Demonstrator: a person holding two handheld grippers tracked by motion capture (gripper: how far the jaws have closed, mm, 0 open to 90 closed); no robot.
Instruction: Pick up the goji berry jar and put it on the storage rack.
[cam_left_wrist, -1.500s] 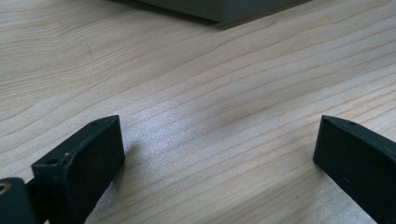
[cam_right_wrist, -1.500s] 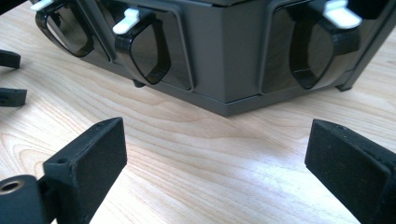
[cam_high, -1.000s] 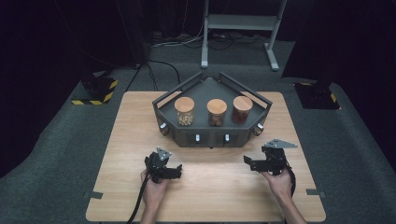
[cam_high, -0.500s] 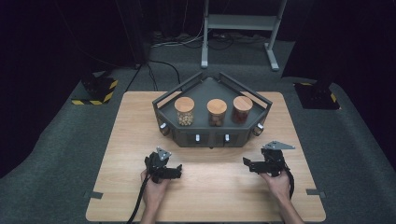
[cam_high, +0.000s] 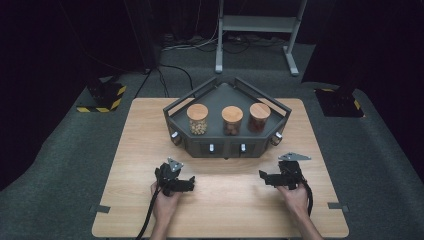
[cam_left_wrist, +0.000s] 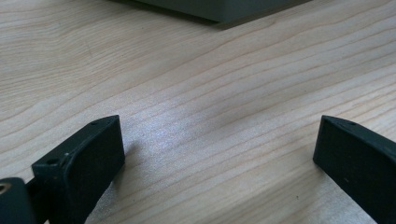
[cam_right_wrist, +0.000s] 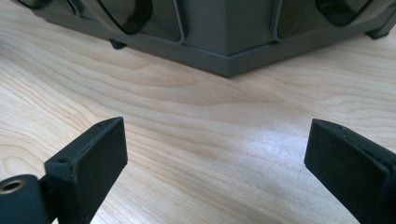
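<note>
Both grippers sit low over the near half of the wooden table (cam_high: 125, 150), nothing held. Left gripper (cam_high: 186, 185) has its jaws spread wide, bare wood between them in the left gripper view (cam_left_wrist: 219, 154). Right gripper (cam_high: 264, 178) likewise: jaws wide apart, empty, wood grain only in the gap (cam_right_wrist: 215, 163). Each is gripped by a hand, left hand (cam_high: 165, 202) and right hand (cam_high: 294, 197), forearms coming in from the near edge. Cables trail back from both.

Nearest thing ahead of them is the dark grey rack (cam_high: 227, 147), a wedge-shaped stand with a railing, sitting mid-table just beyond the grippers. Gap of open wood between it and both sets of jaws; no contact. Its front face carries small knobs, and the right gripper view looks straight at a corner of its base (cam_right_wrist: 229, 60).

On top of the rack, three jars with wooden lids in a row: left jar (cam_high: 197, 119) with pale contents, middle jar (cam_high: 232, 120) brownish, right jar (cam_high: 259, 117) dark reddish. All upright, spaced apart, not touching each other.

Obstructions: the railing runs around the back and sides of the jars; the front is lower. Nothing lies on the table between the grippers and the rack.

Off the table: grey carpet, a metal stand (cam_high: 260, 22) behind, yellow-black striped blocks (cam_high: 102, 97) on the floor to the left.
</note>
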